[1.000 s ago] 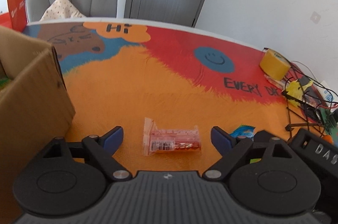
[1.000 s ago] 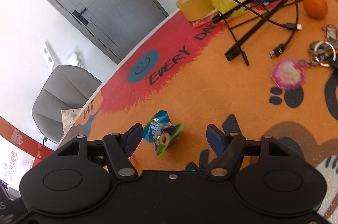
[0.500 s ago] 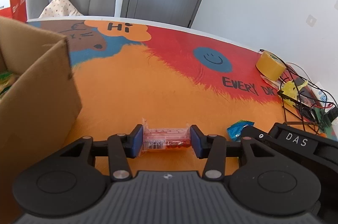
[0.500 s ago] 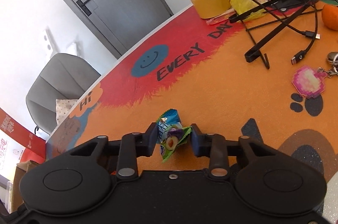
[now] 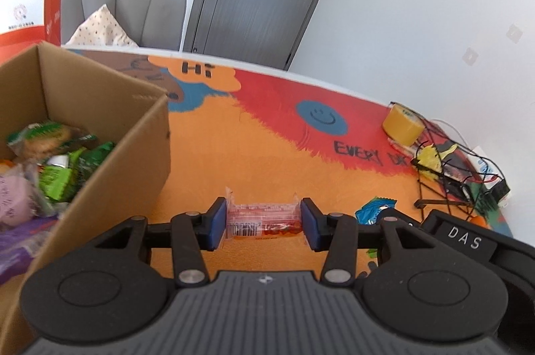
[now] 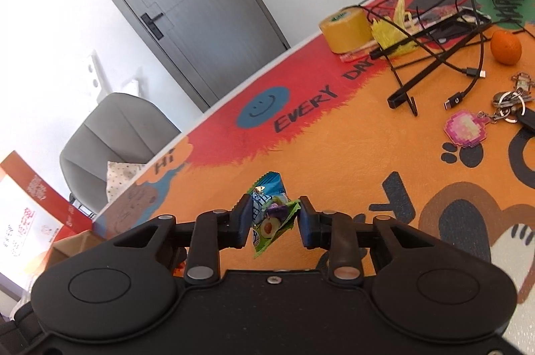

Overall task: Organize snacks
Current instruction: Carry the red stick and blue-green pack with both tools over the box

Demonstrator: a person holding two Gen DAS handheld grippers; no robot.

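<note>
Snacks: two of them are in my grip right now, one in each claw, and more lie in the cardboard box (image 5: 100, 127) at my left on the desk (image 5: 267, 154).
Left claw (image 5: 264, 223): clamped on the red-and-clear wrapped bar (image 5: 264, 219), a blue pad pressing on each short end, so the bar spans the gap crosswise and cannot swing.
Right claw (image 6: 275, 221): its jaws are closing the last bit on the blue-green candy packet (image 6: 271, 216); the packet sits upright between them, crumpled, its green tail hanging below the pads.
Why held this way: I judge the end-on pinch suits the stiff bar, while the soft packet has to be squeezed through its middle to stay put.
Box: open at the top, with green and purple wrappers heaped inside; I take it as the place both snacks should go.
Where my snacks are: both look clear of the desk, the bar just right of the box's near wall.
Left view alone shows: the inside of the box, and the right claw's packet peeking out as a blue scrap (image 5: 376, 209) beside my bar.
Right view alone shows: only a corner of the box (image 6: 75, 243) at far left, but the whole clutter beyond, meaning tape roll (image 6: 346, 28), cables (image 6: 468, 72), an orange (image 6: 506, 48), keys (image 6: 508, 102).
Risk: the packet's slippery foil could slide out if I tilt.
</note>
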